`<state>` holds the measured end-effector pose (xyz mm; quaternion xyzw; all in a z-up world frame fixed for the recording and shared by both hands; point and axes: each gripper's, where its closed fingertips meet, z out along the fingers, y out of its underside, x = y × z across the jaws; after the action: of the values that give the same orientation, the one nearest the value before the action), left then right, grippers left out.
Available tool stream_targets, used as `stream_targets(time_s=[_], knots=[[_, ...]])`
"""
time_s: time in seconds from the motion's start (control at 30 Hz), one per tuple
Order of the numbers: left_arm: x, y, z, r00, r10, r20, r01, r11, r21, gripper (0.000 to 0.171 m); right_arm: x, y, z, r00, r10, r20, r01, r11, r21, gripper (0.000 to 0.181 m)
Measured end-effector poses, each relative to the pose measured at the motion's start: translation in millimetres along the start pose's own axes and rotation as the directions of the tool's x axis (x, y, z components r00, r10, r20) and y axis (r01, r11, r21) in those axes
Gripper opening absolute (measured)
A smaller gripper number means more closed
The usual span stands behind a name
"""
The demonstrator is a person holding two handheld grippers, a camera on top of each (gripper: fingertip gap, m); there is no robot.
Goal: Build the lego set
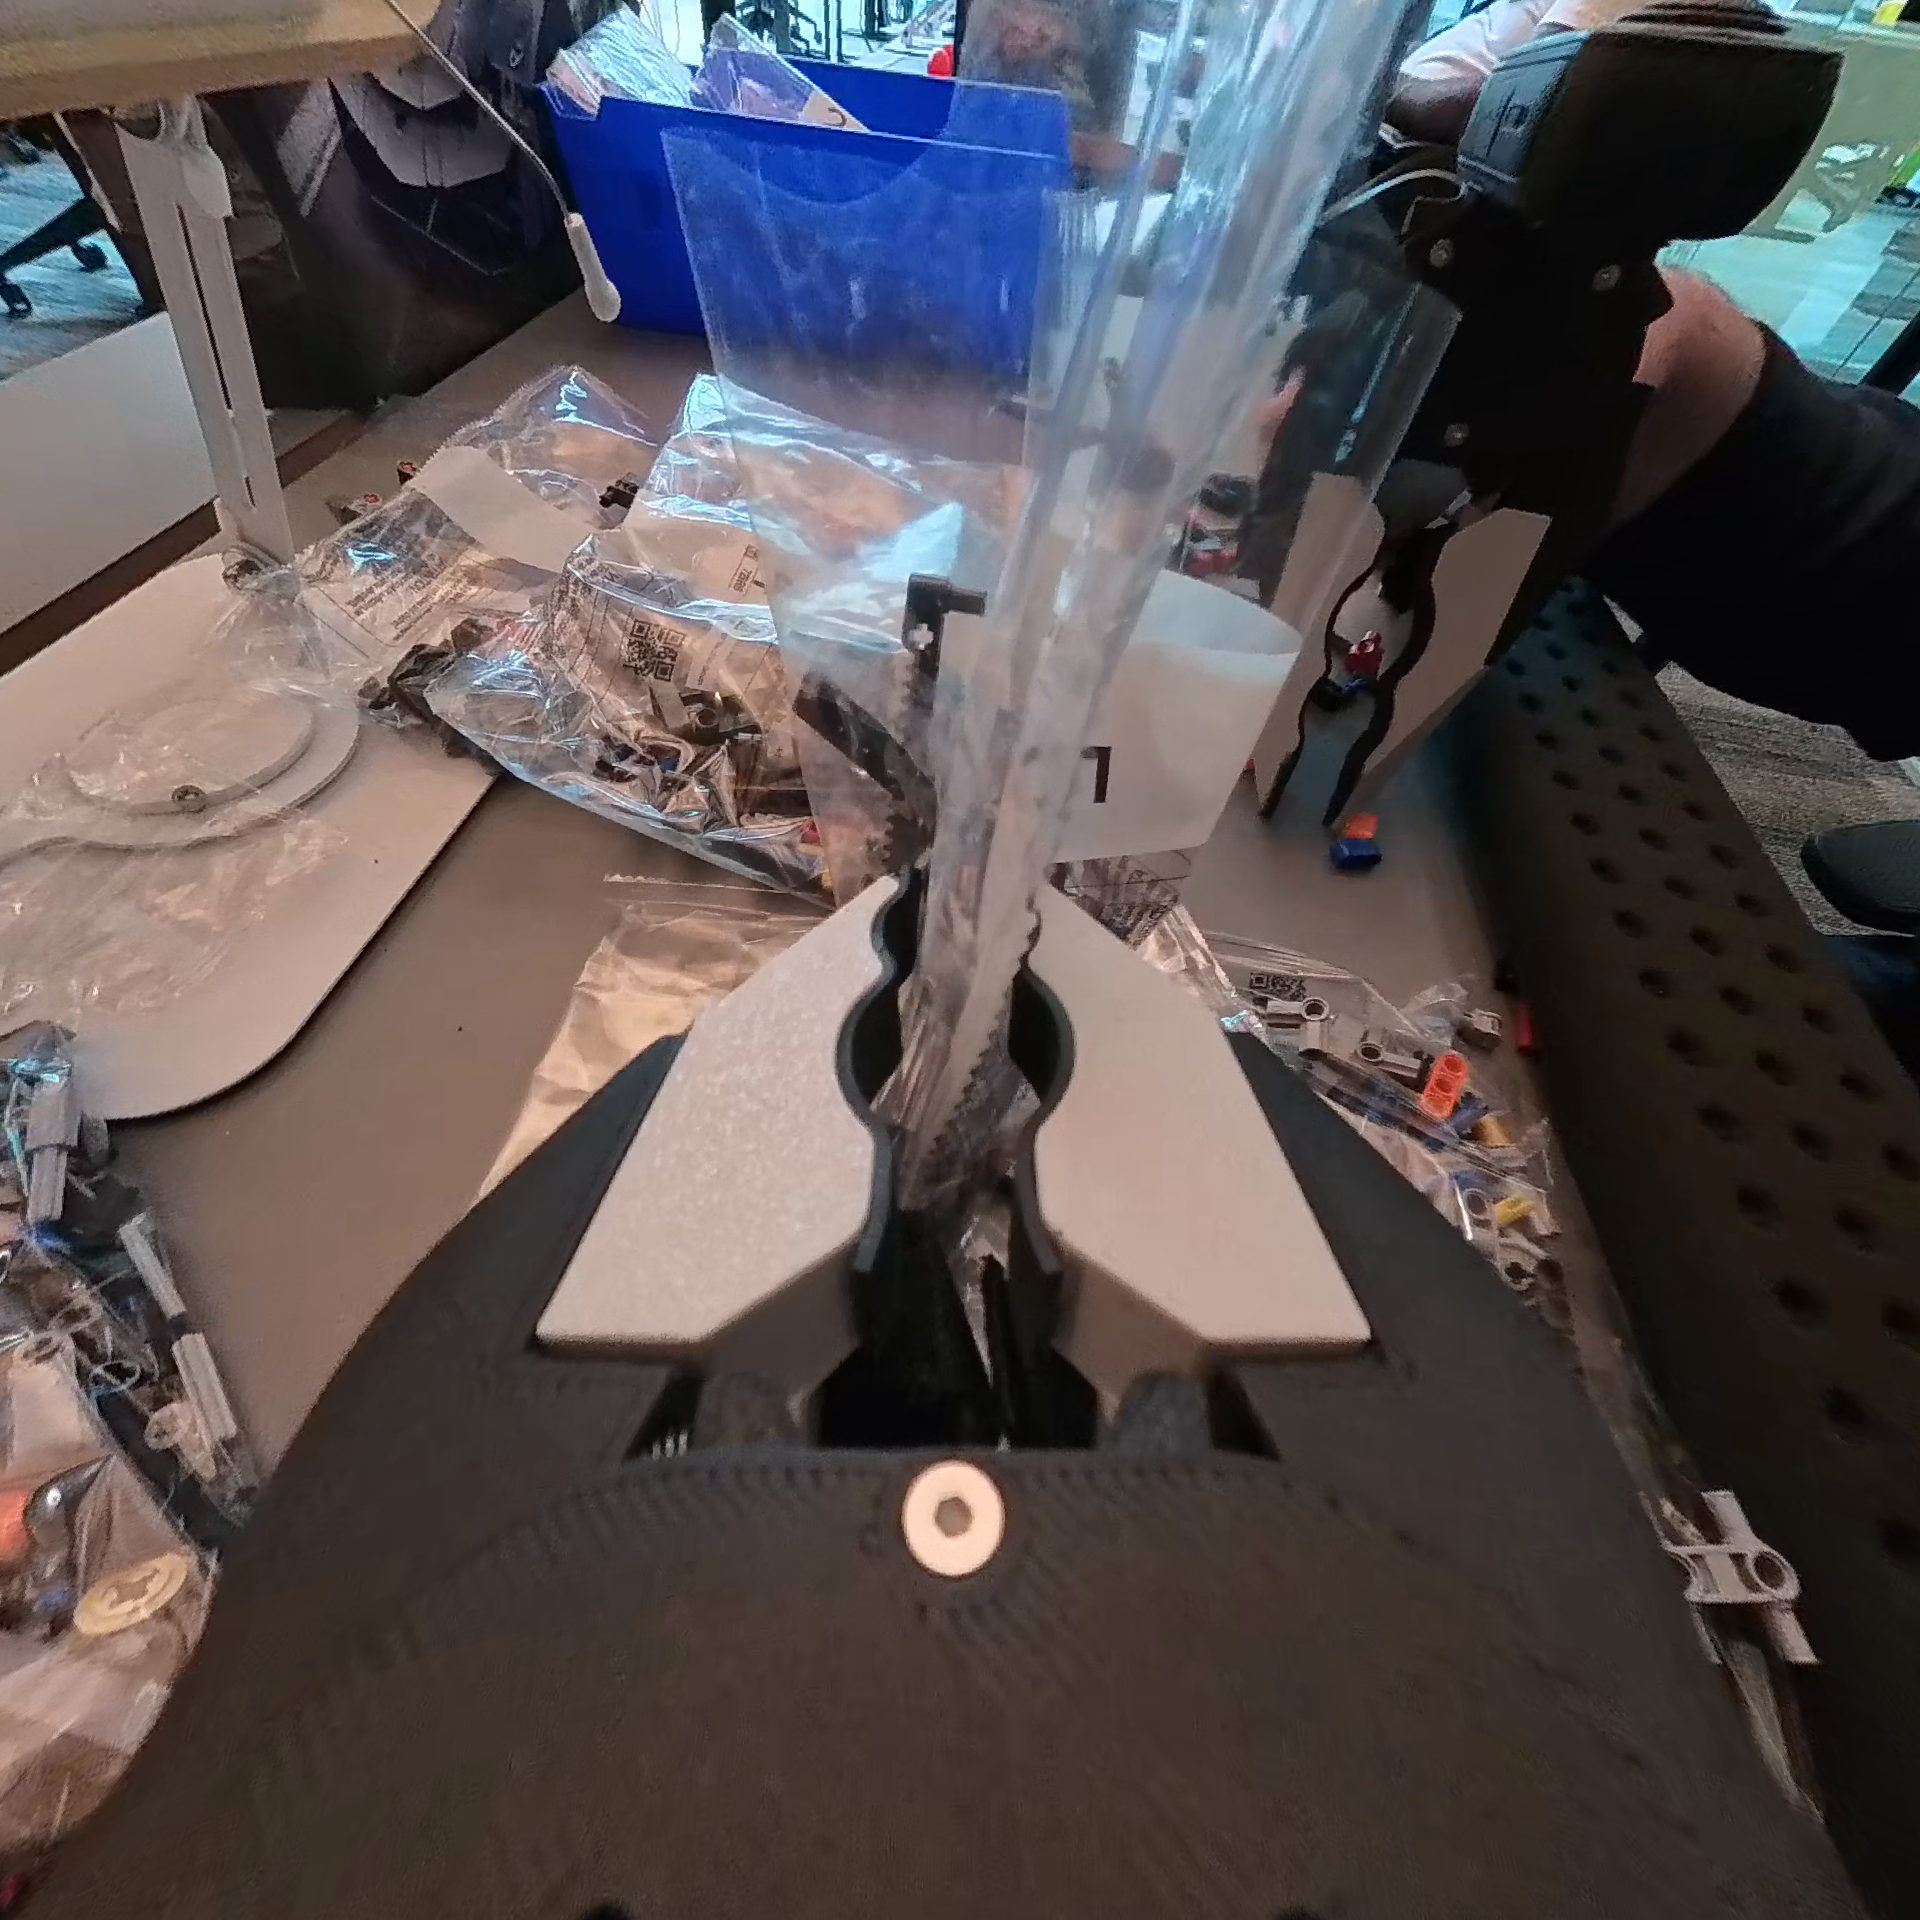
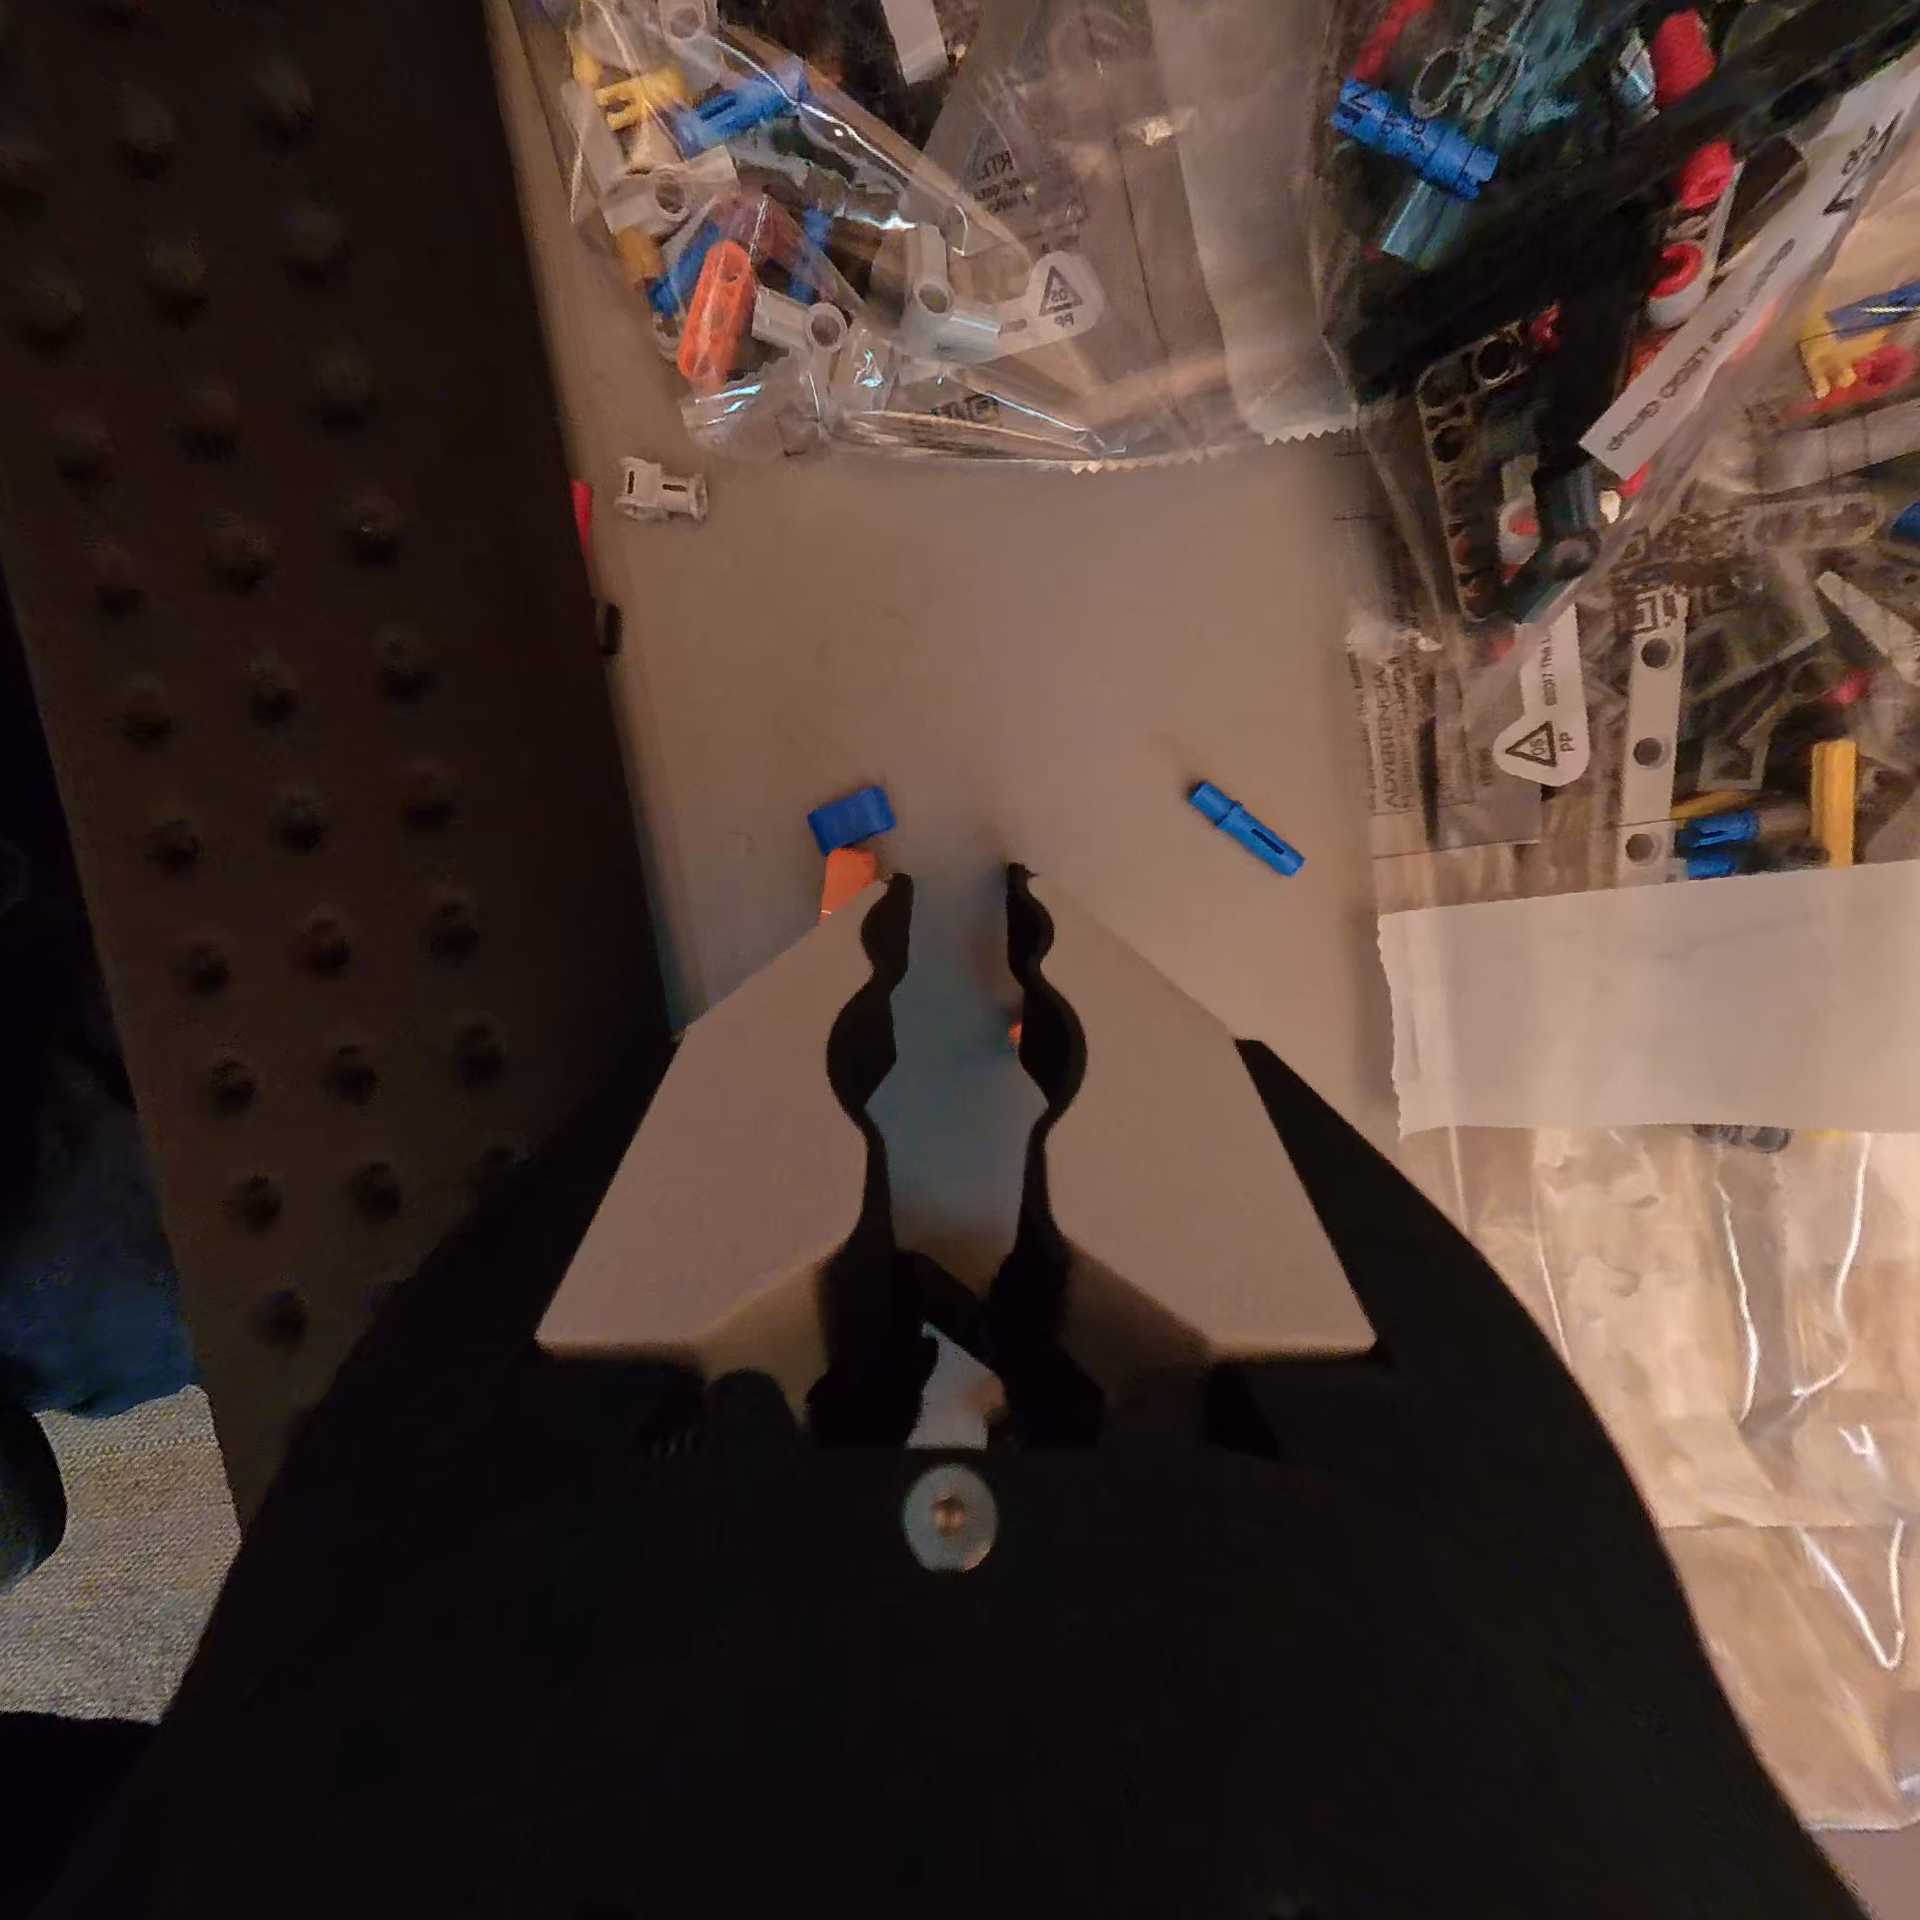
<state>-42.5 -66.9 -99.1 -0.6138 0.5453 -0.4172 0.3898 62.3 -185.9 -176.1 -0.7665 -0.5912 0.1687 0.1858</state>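
Note:
My left gripper (image 1: 971,904) is shut on the serrated edge of a clear plastic bag (image 1: 1101,436), which stands up from the jaws; a black L-shaped piece (image 1: 940,613) hangs inside it. My right gripper (image 2: 958,878) is open and empty, tips down close to the table. It also shows in the left wrist view (image 1: 1307,805), at the right. A small blue piece (image 2: 852,818) and an orange piece (image 2: 847,878) lie by its left fingertip. A blue pin (image 2: 1245,828) lies to the right. The same blue and orange pieces (image 1: 1356,842) show in the left wrist view.
Several clear bags of parts (image 1: 644,665) cover the grey table, also around the right gripper (image 2: 831,260). A loose grey connector (image 2: 660,490) lies near a black perforated panel (image 2: 260,623). A blue bin (image 1: 623,187) and a white stand base (image 1: 208,810) sit farther off. About 20 cm separates my left fingertips from my right. From my right tips it is roughly 4 cm to the blue pin (image 2: 1245,828); from my left, 15 cm.

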Motion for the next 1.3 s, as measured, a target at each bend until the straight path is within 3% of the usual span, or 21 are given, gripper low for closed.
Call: stream_targets(time_s=[0.23,0.6,0.83,1.3], knots=[[-0.3,1.5,0.3,1.0,0.0,0.004,0.0,1.0,-0.009,0.014,-1.1,-5.1,2.1,1.0,-0.004,-0.01,0.005,1.0,0.019,0.009],[-0.5,2.8,1.3,1.0,0.002,0.006,-0.002,1.0,-0.017,0.014,-3.5,-46.4,-10.5,1.0,-0.028,0.006,0.027,0.986,0.166,0.008],[-1.0,4.6,2.3,1.0,0.0,0.007,0.001,1.0,-0.025,0.015,1.2,-49.6,-3.9,0.997,-0.067,-0.04,0.071,0.991,0.111,0.013],[-2.2,8.4,3.9,1.0,-0.005,0.01,0.005,0.999,-0.042,0.015,-7.0,-48.8,3.7,0.994,-0.109,-0.015,0.11,0.991,0.082,0.011]])
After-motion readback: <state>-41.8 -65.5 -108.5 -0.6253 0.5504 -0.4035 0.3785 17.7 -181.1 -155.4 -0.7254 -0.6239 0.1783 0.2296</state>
